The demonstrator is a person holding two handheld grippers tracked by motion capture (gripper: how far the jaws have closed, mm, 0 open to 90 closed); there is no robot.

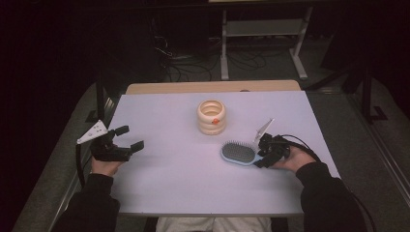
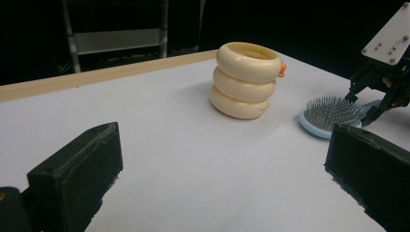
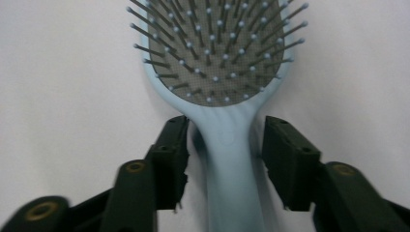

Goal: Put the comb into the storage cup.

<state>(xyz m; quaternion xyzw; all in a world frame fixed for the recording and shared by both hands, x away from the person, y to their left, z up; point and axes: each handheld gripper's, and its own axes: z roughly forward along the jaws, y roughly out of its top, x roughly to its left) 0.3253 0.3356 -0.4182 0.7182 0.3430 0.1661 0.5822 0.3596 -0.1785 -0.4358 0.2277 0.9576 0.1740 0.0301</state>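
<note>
table [image 1: 183, 188]: white top, wooden strip along its far edge; bears everything listed below. landmark for all places: the ring stack.

ring stack [image 1: 212, 117]: three cream rings piled upright, a small orange piece on the side of the top ring; stands on the far middle of the table, nothing touching it.

left tongs [image 1: 128, 138]: black, two jaws, grey three-cornered plate on top, held in the person's left hand [image 1: 104, 166]; well to the left of the ring stack and nearer the person. jaws spread wide, nothing between them; the left gripper view looks between them toward the ring stack across bare table.

right tongs [image 1: 261, 153]: black, grey plate tilted upward, cable trailing to the right, held in the person's right hand [image 1: 290, 162]; to the right of the ring stack and nearer the person. jaws stand either side of the hairbrush handle, close beside it; the right gripper view shows a thin gap on each side, so they are not pressing on it.

hairbrush [image 1: 238, 152]: light blue, oval head, grey pad, bristles up; lies flat on the table just nearer the person than the ring stack and slightly right of it, apart from it, handle pointing right into the right tongs.
</note>
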